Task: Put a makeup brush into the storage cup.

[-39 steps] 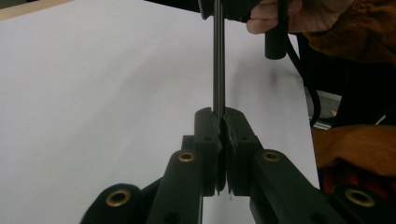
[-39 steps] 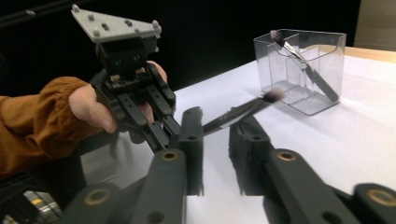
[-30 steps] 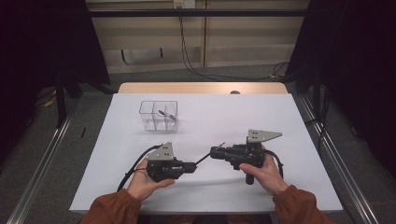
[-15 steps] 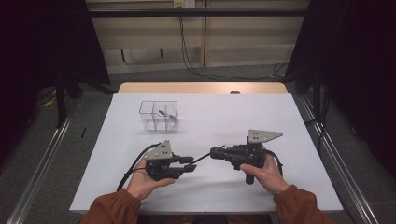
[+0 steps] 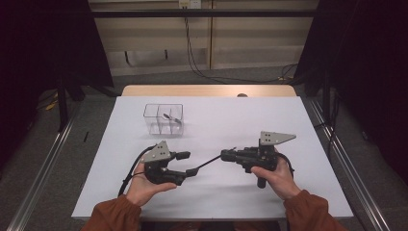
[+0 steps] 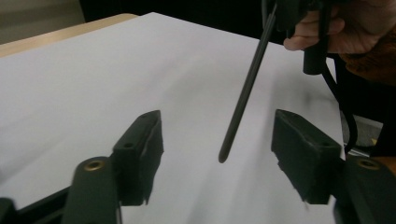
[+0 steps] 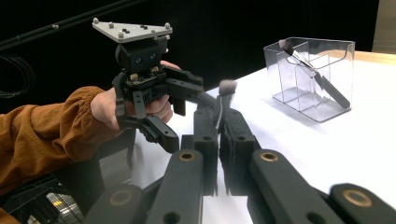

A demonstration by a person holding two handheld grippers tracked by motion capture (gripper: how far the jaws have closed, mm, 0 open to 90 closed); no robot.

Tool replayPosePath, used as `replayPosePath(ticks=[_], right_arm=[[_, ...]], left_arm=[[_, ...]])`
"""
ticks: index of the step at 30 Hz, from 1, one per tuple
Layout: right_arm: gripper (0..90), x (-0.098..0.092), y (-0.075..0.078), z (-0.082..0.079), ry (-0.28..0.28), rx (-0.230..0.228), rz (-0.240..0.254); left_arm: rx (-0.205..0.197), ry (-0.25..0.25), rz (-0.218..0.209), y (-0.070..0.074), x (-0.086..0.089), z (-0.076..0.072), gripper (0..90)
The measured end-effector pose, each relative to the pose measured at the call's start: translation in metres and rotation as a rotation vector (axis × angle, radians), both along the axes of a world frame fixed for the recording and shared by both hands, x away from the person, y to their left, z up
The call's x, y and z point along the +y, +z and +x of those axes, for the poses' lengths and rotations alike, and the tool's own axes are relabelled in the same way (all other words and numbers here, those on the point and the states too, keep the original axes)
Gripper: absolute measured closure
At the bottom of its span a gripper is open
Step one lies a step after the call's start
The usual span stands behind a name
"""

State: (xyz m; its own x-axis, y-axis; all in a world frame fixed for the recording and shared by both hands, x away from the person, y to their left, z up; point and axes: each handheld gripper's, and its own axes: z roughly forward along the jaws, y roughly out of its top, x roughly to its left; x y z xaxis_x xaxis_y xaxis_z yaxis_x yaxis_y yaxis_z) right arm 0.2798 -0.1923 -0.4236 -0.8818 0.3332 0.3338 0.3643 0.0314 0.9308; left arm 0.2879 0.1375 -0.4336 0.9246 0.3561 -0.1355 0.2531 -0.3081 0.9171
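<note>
A thin black makeup brush (image 5: 207, 162) hangs level over the white table (image 5: 250, 120). My right gripper (image 5: 223, 155) is shut on one end of it. In the right gripper view its fuzzy grey tip (image 7: 227, 87) sticks out past my closed jaws. The other end of the brush (image 6: 247, 88) reaches between the jaws of my left gripper (image 5: 187, 163), which have just been opening. They now stand open on either side of it, apart from it.
A clear divided box (image 5: 164, 118) stands at the table's back left with another brush (image 7: 317, 79) leaning in it. Both hands and their orange sleeves (image 5: 308, 211) are near the front edge.
The left gripper's jaws have spread apart and let go of the brush end. Both hands have stayed where they were, and the right gripper keeps its hold.
</note>
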Motion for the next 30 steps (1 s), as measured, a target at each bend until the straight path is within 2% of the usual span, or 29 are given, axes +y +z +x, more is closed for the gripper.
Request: replayPosePath(ticks=[3, 4, 7, 9, 11, 15, 17, 22, 24, 30], right_arm=[[86.0, -0.001, 0.002, 0.0, 0.002, -0.003, -0.004], [86.0, -0.001, 0.003, 0.0, 0.006, -0.009, -0.02], [86.0, -0.002, 0.005, 0.001, 0.016, 0.0, -0.051], [86.0, -0.003, 0.007, 0.001, 0.022, 0.007, -0.088], [86.0, -0.004, 0.009, 0.002, 0.024, 0.011, -0.073], [86.0, -0.008, 0.016, 0.003, 0.022, 0.011, -0.073], [86.0, -0.01, 0.02, 0.004, 0.021, 0.007, -0.065], [86.0, -0.012, 0.027, 0.006, 0.021, 0.017, -0.082], [86.0, -0.012, 0.029, 0.008, 0.021, 0.019, -0.095], [86.0, -0.007, 0.04, 0.016, 0.044, 0.053, -0.151]], left_arm=[[0.024, 0.029, 0.002, 0.001, 0.001, 0.001, 23.1], [0.028, 0.032, 0.001, 0.001, 0.002, 0.002, 21.8], [0.02, 0.041, -0.007, 0.003, 0.003, 0.002, 17.5], [0.015, 0.052, -0.014, 0.005, 0.004, 0.001, 14.4], [0.01, 0.057, -0.014, 0.005, 0.005, 0.002, 11.8], [0.015, 0.071, -0.015, 0.007, 0.007, 0.003, 6.1], [0.001, 0.056, -0.014, 0.007, 0.008, 0.003, 3.4], [0.001, 0.05, -0.023, 0.008, 0.007, 0.003, 2.4], [0.0, 0.053, -0.008, 0.01, 0.006, 0.004, 2.3], [-0.006, 0.049, -0.005, 0.014, 0.001, 0.004, 2.3]])
